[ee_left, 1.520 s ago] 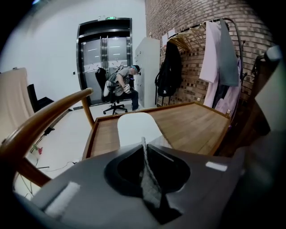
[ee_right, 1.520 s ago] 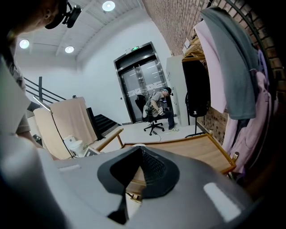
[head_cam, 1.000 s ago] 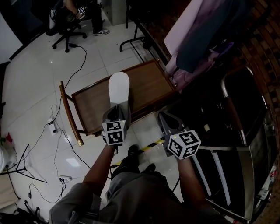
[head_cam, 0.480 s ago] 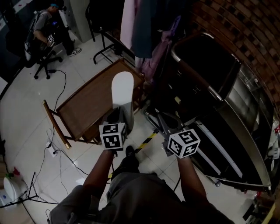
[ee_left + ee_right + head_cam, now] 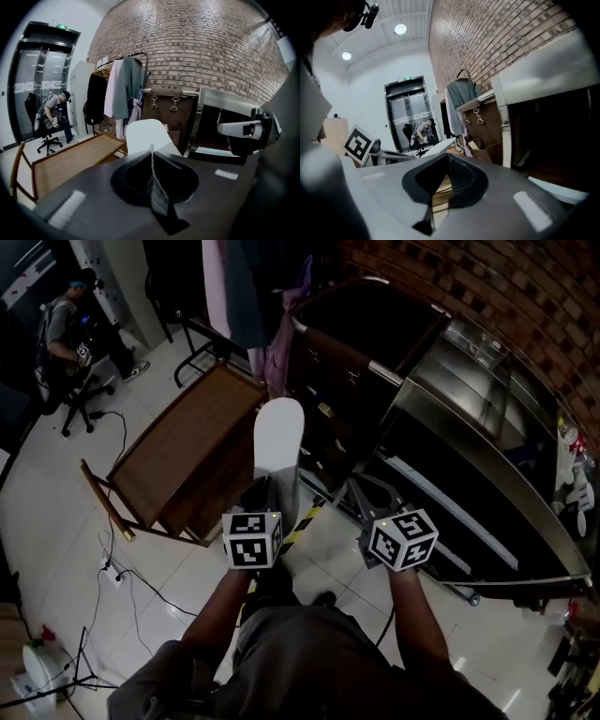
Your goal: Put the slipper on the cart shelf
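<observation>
Slipper (image 5: 278, 439) pinched in left hand-held gripper (image 5: 271, 501), above floor — right hand-held gripper (image 5: 364, 512) pressed together, empty, beside cart (image 5: 487, 427).

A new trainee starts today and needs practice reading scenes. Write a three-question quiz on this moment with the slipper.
1. True or false: the right gripper is holding the slipper.
2. In the head view, what stands on the floor to the left of the slipper? A) a wooden table B) a sofa C) a bicycle
3. Fill in: the slipper's colour is ____.

Key: 1 false, the left gripper holds it; 2 A; 3 white.
</observation>
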Demonstrator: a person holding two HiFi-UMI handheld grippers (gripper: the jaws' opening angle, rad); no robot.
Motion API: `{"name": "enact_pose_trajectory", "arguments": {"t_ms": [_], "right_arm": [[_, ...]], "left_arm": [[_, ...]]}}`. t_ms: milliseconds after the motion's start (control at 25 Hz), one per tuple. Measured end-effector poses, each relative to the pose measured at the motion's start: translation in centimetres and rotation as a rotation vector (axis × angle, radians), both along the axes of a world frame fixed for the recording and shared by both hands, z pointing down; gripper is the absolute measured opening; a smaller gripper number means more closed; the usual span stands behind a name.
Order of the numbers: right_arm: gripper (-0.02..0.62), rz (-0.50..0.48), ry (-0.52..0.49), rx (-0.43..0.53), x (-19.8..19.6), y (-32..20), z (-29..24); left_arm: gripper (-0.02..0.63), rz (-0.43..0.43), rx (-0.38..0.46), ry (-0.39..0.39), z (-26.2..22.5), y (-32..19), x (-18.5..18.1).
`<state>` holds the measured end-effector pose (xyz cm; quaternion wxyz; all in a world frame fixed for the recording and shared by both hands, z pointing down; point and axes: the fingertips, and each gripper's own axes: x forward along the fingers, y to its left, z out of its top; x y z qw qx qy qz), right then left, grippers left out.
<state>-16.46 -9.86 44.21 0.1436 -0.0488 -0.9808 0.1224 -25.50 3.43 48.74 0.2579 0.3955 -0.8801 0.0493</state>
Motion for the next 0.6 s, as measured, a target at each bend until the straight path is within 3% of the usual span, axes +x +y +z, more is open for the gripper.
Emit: {"name": "enact_pose_trajectory", "arguments": {"t_ms": [360, 600], "right_arm": [[0.0, 0.178, -0.028, -0.006, 11.4, -4.5, -0.4], [0.0, 0.339, -0.037, 0.003, 19.7, -8.5, -0.7]], "left_arm": [[0.018, 0.236, -0.032, 0.021, 1.2, -6.4, 12.0], [0.018, 0.426, -0.039, 0.028, 1.9, -13.3, 18.8]]}}
